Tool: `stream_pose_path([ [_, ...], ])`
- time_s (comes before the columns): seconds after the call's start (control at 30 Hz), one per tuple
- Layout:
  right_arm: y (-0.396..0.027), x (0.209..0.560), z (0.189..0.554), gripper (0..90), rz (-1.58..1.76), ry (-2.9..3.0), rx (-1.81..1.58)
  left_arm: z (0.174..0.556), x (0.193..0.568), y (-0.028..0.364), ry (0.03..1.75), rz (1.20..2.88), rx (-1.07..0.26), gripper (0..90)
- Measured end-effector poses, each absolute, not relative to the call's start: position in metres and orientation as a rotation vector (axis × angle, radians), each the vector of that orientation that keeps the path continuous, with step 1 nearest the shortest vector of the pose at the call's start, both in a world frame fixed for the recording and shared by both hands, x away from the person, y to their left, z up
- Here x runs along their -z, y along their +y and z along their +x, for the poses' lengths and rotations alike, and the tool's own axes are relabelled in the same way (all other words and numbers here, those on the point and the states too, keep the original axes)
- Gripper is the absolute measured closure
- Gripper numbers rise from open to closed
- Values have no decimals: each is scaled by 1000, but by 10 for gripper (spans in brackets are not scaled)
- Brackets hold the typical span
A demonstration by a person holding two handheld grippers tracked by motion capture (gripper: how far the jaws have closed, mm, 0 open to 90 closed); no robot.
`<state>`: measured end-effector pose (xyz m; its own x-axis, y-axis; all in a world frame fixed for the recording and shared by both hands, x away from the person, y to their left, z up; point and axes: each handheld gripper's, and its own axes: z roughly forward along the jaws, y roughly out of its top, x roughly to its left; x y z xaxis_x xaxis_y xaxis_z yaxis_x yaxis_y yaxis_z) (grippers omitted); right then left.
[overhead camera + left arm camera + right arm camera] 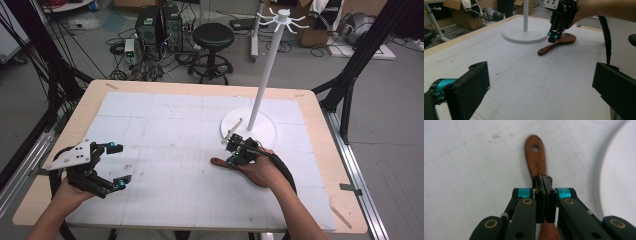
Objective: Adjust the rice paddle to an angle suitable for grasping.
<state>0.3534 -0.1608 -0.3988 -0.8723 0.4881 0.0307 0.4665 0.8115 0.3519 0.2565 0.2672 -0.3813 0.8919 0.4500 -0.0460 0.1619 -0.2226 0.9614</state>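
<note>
Right now my right gripper (pixel 545 182) has its jaws pressed together, tips poised just over the neck of a wooden spoon (pixel 557 43); in the right gripper view nothing shows between them and the handle runs on below, so I judge they hold nothing yet. The spoon (pixel 536 160) lies flat on the desk (pixel 165 135), its bowl toward my right hand (pixel 262 170) and its handle, with a hang hole at the end, pointing away toward the middle of the mat. It looks like solid hardwood: stiff, light, not fragile, with a smooth finish that could slip under hard pads. I would open first, then pinch the handle across its narrow width near the neck, where the weight of the bowl would twist it least. Because it lies flat, the tips must come right down to the mat. My left gripper (pixel 107 167) hangs well apart at the left side of the desk, jaws wide open and empty. Just beyond the spoon stands a white hook stand (pixel 270 65) on a round base (pixel 262 132), with the edge of that base near the bowl; its pole and the hooks on top are what I could knock on the way up. Past the desk are a stool (pixel 213 37), cables and boxes, none in my way.
</note>
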Motion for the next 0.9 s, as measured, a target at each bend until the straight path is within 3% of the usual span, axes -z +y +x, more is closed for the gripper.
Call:
stream_pose_path([
  [0.9,-202,416,362,895,849,2876,-275,257,383,265,456,1804,-279,18],
])
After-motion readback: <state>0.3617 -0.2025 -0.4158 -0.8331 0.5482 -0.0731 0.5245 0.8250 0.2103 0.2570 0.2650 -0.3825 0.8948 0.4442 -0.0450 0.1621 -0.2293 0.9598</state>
